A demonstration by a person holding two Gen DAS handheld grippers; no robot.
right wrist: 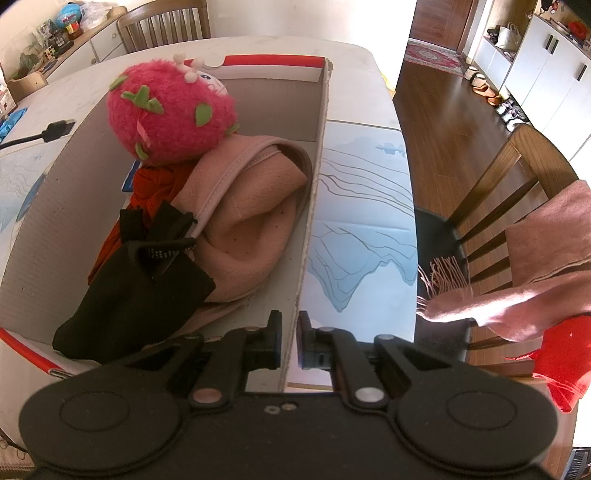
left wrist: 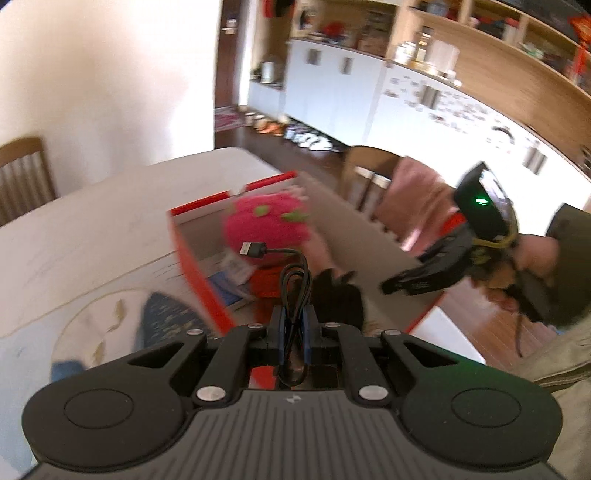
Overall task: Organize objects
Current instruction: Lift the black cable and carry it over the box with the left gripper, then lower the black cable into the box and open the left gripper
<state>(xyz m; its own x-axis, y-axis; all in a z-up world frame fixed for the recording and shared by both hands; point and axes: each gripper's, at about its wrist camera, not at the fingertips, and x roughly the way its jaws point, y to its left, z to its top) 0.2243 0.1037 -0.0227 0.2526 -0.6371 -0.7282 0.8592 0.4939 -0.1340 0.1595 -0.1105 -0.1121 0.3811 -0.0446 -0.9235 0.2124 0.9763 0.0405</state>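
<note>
My left gripper is shut on a coiled black USB cable, held in the air over an open cardboard box with red edges. The cable's plug sticks out towards the box; in the right wrist view the plug shows at the box's left. My right gripper is shut on the box's right wall and shows blurred in the left wrist view. Inside lie a pink plush fruit, a pink fleece cloth, a black pouch and a red cloth.
The box stands on a white table covered by a mat with blue line drawings. A wooden chair with a pink fringed scarf stands right of the table. Another chair is at the far side.
</note>
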